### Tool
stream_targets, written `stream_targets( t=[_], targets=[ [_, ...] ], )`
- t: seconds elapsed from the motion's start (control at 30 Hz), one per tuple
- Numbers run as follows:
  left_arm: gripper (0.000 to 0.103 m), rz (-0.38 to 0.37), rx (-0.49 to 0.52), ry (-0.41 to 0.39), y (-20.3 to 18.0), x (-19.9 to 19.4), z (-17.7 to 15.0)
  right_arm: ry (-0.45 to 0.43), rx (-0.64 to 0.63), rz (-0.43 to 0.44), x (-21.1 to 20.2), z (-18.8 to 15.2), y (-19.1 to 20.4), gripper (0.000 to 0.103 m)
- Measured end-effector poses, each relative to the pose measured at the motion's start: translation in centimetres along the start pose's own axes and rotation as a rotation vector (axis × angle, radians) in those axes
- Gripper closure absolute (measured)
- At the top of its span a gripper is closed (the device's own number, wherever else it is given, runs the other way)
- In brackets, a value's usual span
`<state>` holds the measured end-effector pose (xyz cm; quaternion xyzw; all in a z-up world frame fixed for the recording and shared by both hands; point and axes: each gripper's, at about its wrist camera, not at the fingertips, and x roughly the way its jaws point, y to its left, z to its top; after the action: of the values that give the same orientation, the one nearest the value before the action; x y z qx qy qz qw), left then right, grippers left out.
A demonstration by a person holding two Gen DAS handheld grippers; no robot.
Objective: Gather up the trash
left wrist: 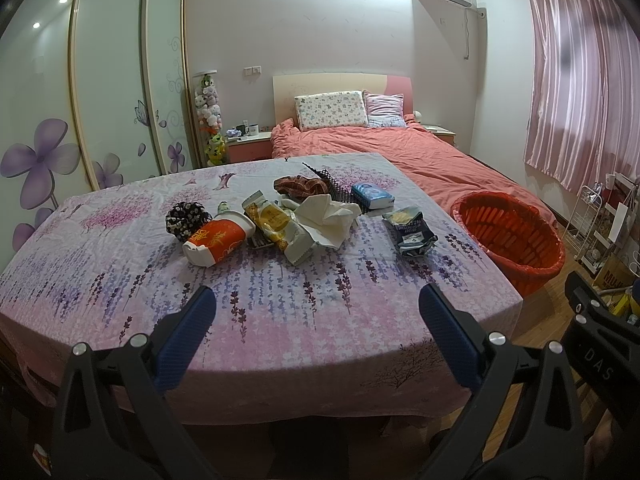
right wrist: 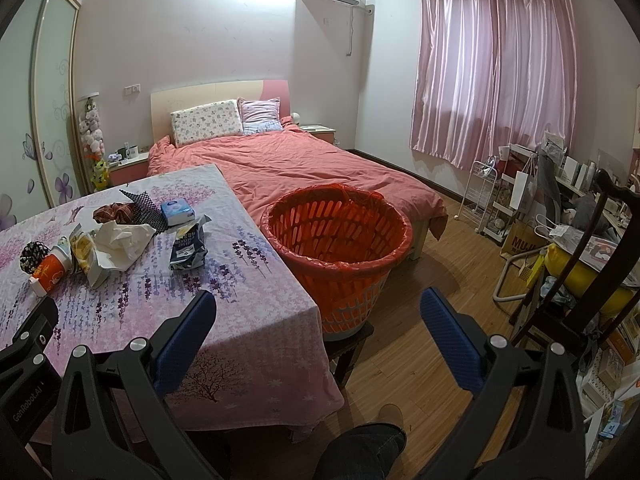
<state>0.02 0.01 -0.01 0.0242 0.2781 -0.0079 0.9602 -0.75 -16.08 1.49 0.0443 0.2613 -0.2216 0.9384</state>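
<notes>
Left wrist view: your left gripper point(left wrist: 316, 300) fills the lower frame, its blue pads point(left wrist: 188, 332) spread wide apart with nothing between them, above the near edge of the table point(left wrist: 280, 320). The trash lies in a cluster at centre frame on the floral cloth. From left to right: a dark patterned scrunchie point(left wrist: 186, 218); a red paper cup point(left wrist: 218, 240) lying on its side, touching the scrunchie; a yellow wrapper point(left wrist: 276, 226) just right of the cup; crumpled tissue point(left wrist: 326, 216) overlapping the wrapper; and a dark snack bag point(left wrist: 410, 230) standing apart at centre right. Behind the tissue lie a plaid cloth point(left wrist: 300, 186), a black dotted fabric point(left wrist: 338, 190) and a blue tissue pack point(left wrist: 372, 196). The red basket point(left wrist: 508, 236) sits at the right of the frame, just beside the table's right edge.

Right wrist view: your right gripper point(right wrist: 318, 304) occupies the lower frame, pads point(right wrist: 448, 332) likewise held wide apart and empty, aimed at the basket point(right wrist: 340, 248) at centre frame. The basket is lined with a red bag and rests on a dark stool point(right wrist: 352, 342). The trash cluster appears at centre left, with the cup point(right wrist: 50, 272) nearest the left edge and the snack bag point(right wrist: 188, 248) closest to the basket. A pink bed point(right wrist: 300, 168) lies behind.
</notes>
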Motion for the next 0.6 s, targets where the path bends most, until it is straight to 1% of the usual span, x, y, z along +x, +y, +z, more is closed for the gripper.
stream_targets(
  t=[0.6],
  targets=[
    [0.004,-0.001,-0.001,0.002,0.0,0.01,0.0,0.001,-0.001,0.0,0.07,-0.09,0.1,0.002]
  ],
)
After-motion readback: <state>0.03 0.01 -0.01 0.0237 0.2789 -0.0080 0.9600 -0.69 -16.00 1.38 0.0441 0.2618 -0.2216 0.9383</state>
